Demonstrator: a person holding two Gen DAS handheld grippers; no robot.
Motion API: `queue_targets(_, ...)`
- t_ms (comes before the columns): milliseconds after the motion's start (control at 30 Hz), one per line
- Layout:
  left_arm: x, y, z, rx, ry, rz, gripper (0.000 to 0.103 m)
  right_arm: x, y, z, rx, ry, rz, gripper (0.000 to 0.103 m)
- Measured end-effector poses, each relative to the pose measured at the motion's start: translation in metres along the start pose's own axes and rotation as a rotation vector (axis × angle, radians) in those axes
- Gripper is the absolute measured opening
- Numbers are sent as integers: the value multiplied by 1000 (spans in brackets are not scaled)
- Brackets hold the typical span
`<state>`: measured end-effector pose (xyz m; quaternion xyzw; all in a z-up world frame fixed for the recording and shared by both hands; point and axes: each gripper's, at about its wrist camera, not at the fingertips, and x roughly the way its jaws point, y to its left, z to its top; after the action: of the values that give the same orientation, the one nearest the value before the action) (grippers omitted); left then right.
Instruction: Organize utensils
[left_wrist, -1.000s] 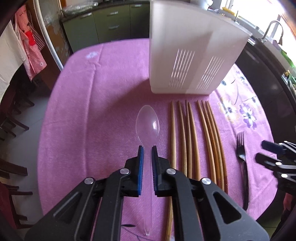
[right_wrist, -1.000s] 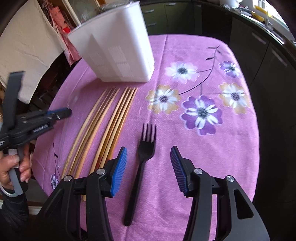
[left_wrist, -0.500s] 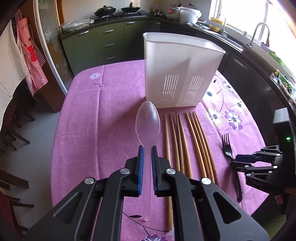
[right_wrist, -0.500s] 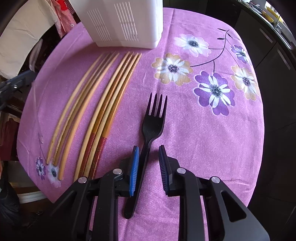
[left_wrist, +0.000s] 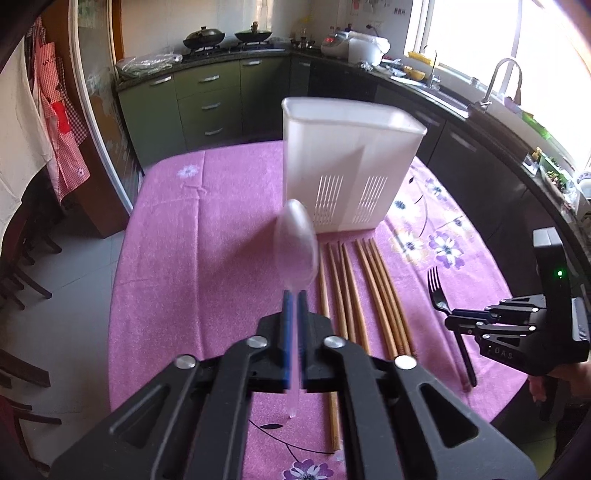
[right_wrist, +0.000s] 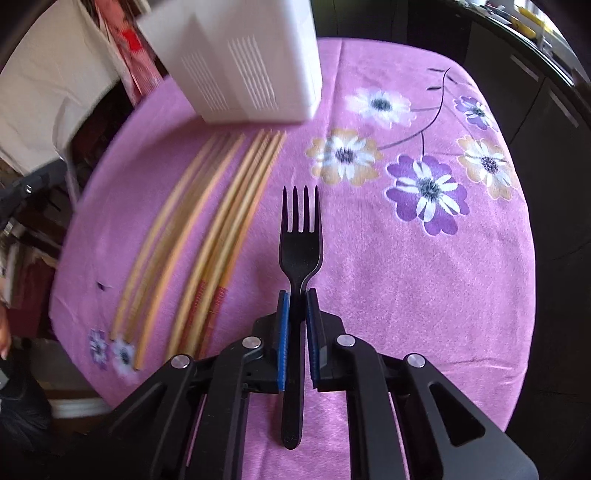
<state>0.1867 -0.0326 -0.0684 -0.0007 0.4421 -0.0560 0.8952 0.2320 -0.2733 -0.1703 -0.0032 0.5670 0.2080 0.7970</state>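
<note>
both tools have just picked something up, and i think the job now is to carry those things to the white bin.

the left gripper (left_wrist: 294, 295) pinches the thin handle of a clear plastic spoon (left_wrist: 295, 242). the spoon sits in the middle of the left picture, bowl up, lifted off the pink tablecloth (left_wrist: 207, 236).

the right gripper (right_wrist: 296, 295) is pressed tight on the neck of a black fork (right_wrist: 300, 243). the fork is in the middle of the right picture, prongs pointing up the frame. i cannot tell if it is off the cloth yet.

the white bin (left_wrist: 347, 166) stands upright in the upper middle of the left picture, near the far ends of the chopsticks (left_wrist: 362, 291). it has slits low on its front. i cannot see anything inside it from here, since the open top faces away.

next, i guess each tool must go over the rim, tip its thing handle down, and let go. the chopsticks lie in a row on the cloth, waiting.
</note>
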Motion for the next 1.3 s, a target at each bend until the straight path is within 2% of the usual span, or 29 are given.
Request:
queue_targets(133,-19,-4,11,20,-45,0,2,-18,-6,-5,27,-78,71,10)
queue_targets(233,-23,-9,17,41,-41,13,2,-24,-9,-9,27,-108,96,10)
queue_targets(333,-7,-9,20,41,22,14,2,-23,-14,-12,29,-104,112,10)
queue_targets(400,10,-9,20,60,64,47,2,-24,-15,-7,31,-100,114,10)
queue_targets(467,41,-6,20,58,148,40,10,-23,-20,-7,37,-97,123,10)
queue_targets(533,67,-3,20,53,207,14,28,-21,-21,-6,42,-94,127,10)
queue_targets(700,110,-7,20,73,276,40,32,-22,-23,-12,50,-88,132,10)
queue_targets(900,136,-12,20,81,328,65,32,-21,-27,-12,59,-85,130,10)
queue_targets(967,141,-14,20,78,337,65,26,-21,-25,-12,54,-84,131,10)
queue_targets(1033,144,-15,22,74,335,61,11,-20,-24,-11,49,-83,136,10)
queue_targets(1067,145,-15,22,72,337,57,9,-20,-23,-11,47,-81,137,10)
queue_targets(1233,145,-7,23,64,332,52,8,-21,-23,-12,42,-84,144,10)
queue_targets(1300,134,0,25,53,298,42,8,-23,-22,-12,41,-90,146,10)
